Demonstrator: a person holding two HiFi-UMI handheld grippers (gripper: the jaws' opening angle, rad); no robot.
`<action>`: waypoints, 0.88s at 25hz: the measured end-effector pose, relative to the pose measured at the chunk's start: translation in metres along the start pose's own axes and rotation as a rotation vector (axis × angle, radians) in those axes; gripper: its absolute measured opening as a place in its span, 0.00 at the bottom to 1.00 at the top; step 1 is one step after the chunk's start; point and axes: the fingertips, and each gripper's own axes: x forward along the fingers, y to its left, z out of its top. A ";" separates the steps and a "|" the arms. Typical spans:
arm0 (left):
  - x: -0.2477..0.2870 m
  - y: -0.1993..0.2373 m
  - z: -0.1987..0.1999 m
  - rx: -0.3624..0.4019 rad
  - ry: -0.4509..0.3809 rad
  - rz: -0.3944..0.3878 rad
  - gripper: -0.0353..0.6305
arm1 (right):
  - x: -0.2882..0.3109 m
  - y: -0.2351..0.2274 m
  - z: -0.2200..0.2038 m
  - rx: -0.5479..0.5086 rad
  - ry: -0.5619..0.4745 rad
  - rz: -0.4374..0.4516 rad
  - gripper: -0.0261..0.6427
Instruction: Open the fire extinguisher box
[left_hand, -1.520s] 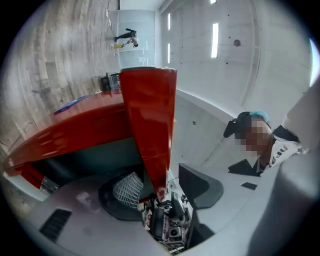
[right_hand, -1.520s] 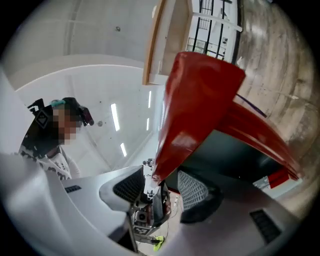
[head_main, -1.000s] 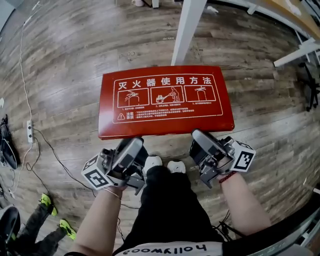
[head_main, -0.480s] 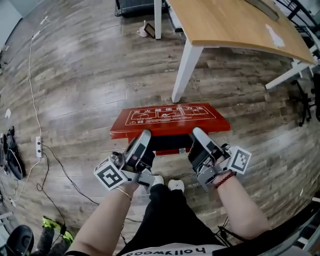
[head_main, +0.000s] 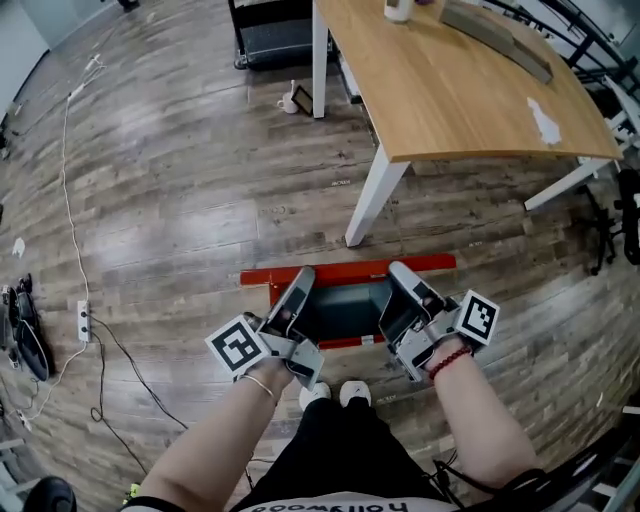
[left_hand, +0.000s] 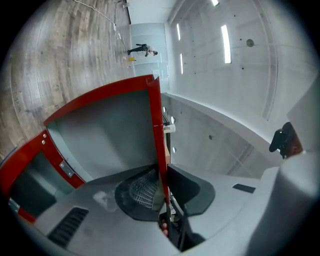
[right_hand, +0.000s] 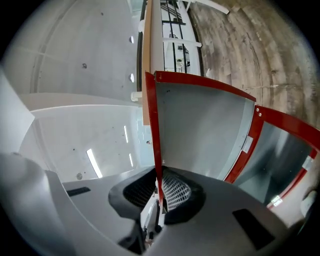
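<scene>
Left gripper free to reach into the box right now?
Probably not. The left gripper and right gripper have just been closing their jaws on the raised lid's edge and hold it; letting go might drop it. The box below stands open.

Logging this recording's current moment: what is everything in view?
lid: one, red, swung up, its edge pinched by both grippers
box: one, red, grey inside, on the floor
table: one, wooden top, white legs, behind box
cup: one, white, on floor by table leg
power strip: one, white, floor at left
shoes: two, white
left gripper: grey, jaws just closed onto lid
right gripper: grey, jaws just been closing onto lid
</scene>
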 end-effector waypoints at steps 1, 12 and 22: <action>0.005 0.001 0.005 -0.003 0.002 0.004 0.13 | 0.006 0.001 0.004 0.002 -0.005 -0.006 0.10; 0.062 0.020 0.049 -0.070 -0.082 0.008 0.14 | 0.071 -0.003 0.052 0.053 0.000 -0.023 0.09; 0.092 0.047 0.079 -0.059 -0.240 0.039 0.12 | 0.109 -0.026 0.080 0.095 -0.031 -0.103 0.09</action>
